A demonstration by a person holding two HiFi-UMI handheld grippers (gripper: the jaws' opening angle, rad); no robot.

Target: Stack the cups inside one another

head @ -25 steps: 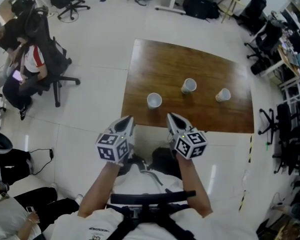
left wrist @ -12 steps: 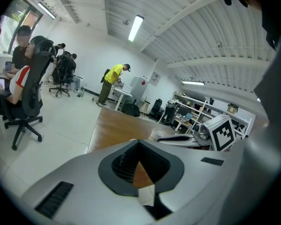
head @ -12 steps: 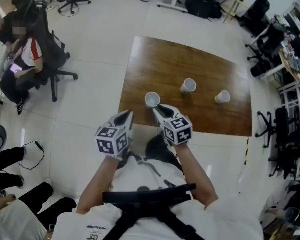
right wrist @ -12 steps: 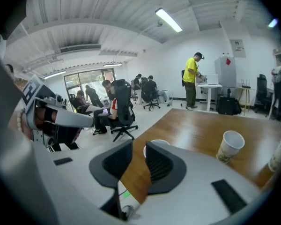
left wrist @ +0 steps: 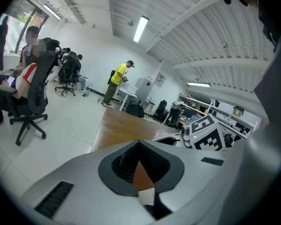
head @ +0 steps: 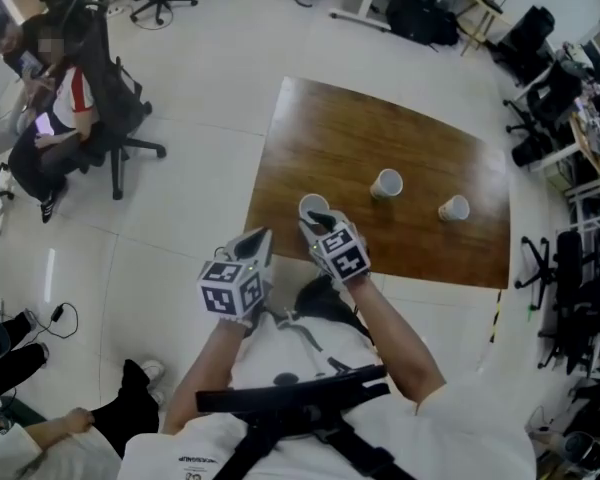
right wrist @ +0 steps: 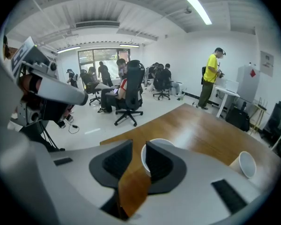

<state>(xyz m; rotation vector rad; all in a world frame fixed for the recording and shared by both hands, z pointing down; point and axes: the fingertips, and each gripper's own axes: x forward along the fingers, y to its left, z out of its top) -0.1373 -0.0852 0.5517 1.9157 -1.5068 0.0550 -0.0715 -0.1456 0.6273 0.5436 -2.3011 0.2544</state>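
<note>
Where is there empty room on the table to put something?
The far half of the table, beyond the middle cup, is bare. So is the near right strip, between the right cup and the near edge. Crowded at near left: the right gripper, jaws just opened, has the near cup's rim between them.

floor [head: 200, 78]: pale tile | office chairs [left wrist: 37, 86] (black) | ceiling: strip lights [left wrist: 140, 28]
</note>
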